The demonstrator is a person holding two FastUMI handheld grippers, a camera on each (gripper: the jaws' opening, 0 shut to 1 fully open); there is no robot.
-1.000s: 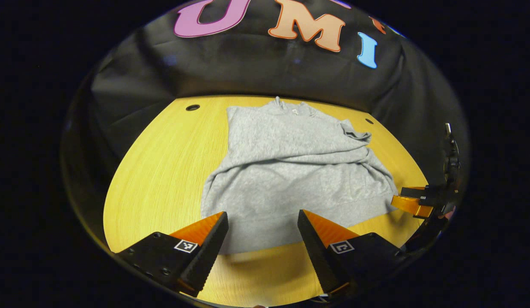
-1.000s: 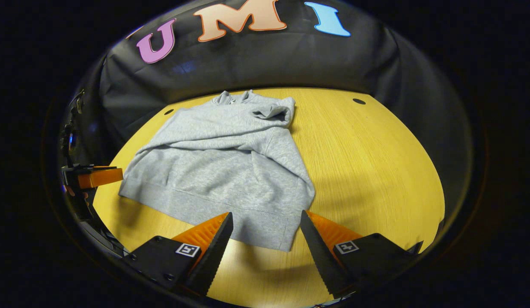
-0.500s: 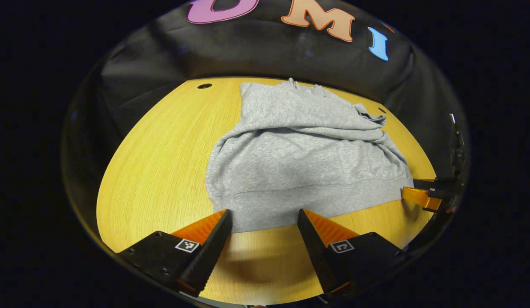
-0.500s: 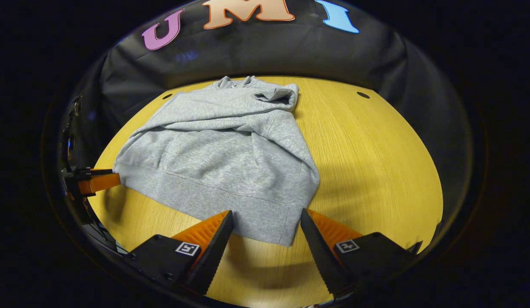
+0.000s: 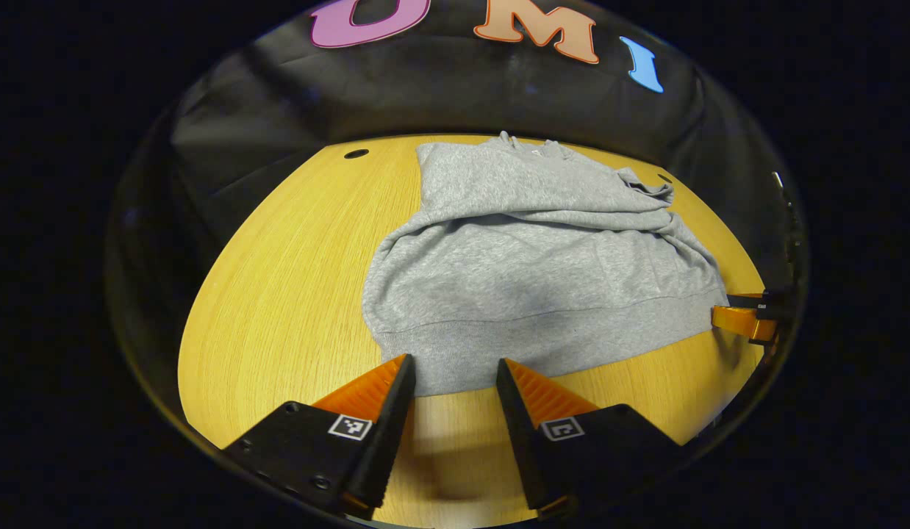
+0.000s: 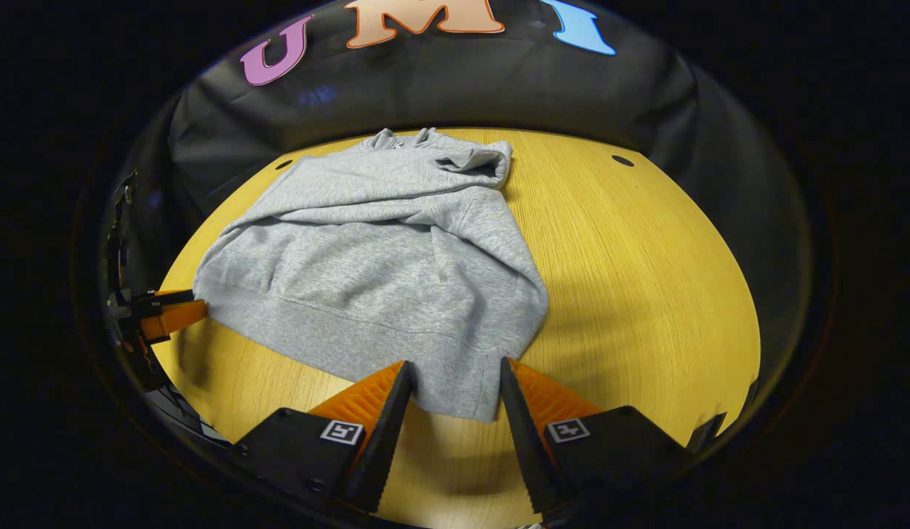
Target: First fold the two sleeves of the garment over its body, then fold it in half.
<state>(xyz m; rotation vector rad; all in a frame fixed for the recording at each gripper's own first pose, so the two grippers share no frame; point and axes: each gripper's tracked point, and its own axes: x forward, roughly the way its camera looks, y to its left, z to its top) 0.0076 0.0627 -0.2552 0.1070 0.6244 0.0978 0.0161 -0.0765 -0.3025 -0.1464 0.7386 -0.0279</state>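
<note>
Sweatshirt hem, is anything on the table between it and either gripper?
Nothing visible. The left gripper and the right gripper each sit at a near corner of the sweatshirt, jaws open, with only bare table around the hem.

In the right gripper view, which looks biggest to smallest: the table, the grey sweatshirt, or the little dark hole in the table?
1. The wooden table.
2. The grey sweatshirt.
3. The hole, tiny at the table's far side; distance shrinks it somewhat, but the order is plain.
</note>
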